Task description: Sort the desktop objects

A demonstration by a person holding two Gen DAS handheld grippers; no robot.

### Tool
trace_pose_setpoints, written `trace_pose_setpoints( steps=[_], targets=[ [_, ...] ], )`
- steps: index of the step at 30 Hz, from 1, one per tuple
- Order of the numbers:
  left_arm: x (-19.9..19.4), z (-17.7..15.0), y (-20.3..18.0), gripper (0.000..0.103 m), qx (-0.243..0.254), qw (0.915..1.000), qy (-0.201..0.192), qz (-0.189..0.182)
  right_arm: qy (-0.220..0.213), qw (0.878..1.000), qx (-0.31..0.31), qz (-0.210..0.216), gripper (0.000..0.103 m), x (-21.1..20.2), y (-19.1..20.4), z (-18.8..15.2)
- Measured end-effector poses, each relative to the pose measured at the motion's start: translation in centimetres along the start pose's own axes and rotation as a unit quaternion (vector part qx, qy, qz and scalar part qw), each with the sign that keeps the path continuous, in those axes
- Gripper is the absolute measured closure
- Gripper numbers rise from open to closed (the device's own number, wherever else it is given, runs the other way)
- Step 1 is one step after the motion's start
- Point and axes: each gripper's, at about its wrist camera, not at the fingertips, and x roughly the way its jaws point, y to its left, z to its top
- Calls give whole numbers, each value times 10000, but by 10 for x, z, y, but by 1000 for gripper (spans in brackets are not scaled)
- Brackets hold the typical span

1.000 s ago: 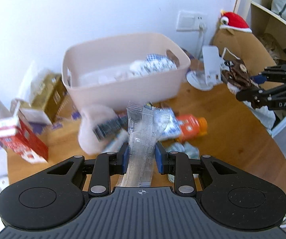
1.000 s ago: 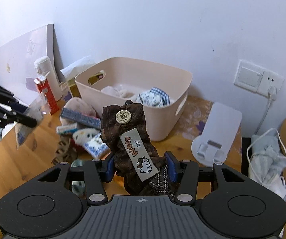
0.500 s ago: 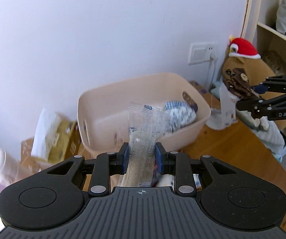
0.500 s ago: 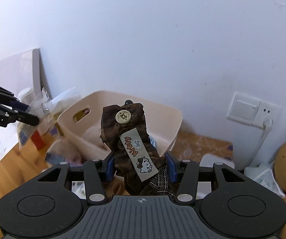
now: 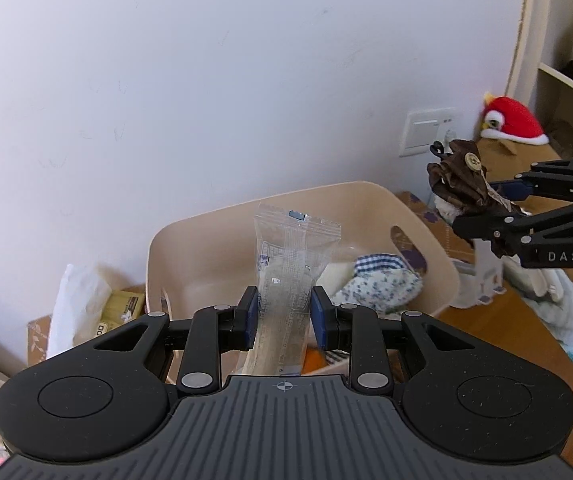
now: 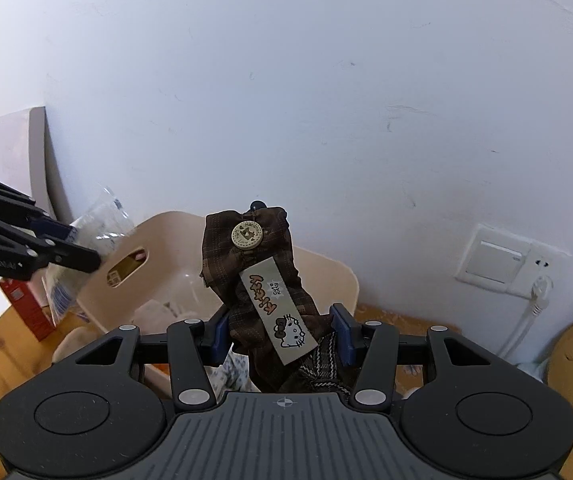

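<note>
Between the blue pads of our left gripper [image 5: 283, 312] we are pinching a clear plastic packet [image 5: 291, 264], which is standing upright over the near rim of the beige bin [image 5: 426, 224]. In our right gripper [image 6: 280, 334] we are clamping a brown plaid pouch [image 6: 254, 276] with a round button and a cartoon cat label; it is sticking up in front of the same bin. Inside the bin a blue-and-white floral cloth [image 5: 378, 284] is lying against the right wall. Left of the bin a yellow box [image 5: 120, 312] is sitting by a white bag. Farther back, a wall switch [image 6: 498, 260] and a red plush toy [image 5: 510, 122] are showing.
</note>
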Motion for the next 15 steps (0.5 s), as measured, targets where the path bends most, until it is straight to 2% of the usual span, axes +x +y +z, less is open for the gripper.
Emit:
trace_pose_setpoints(
  steps=[7,15],
  targets=[
    [43,-2,12,76,-220,9993,299,74,188,9997,-161,7,55,43,14,3],
    [77,-6,27,77,-579,9968,543,102,618,9978,-219,74,55,88,30,-3]
  ],
)
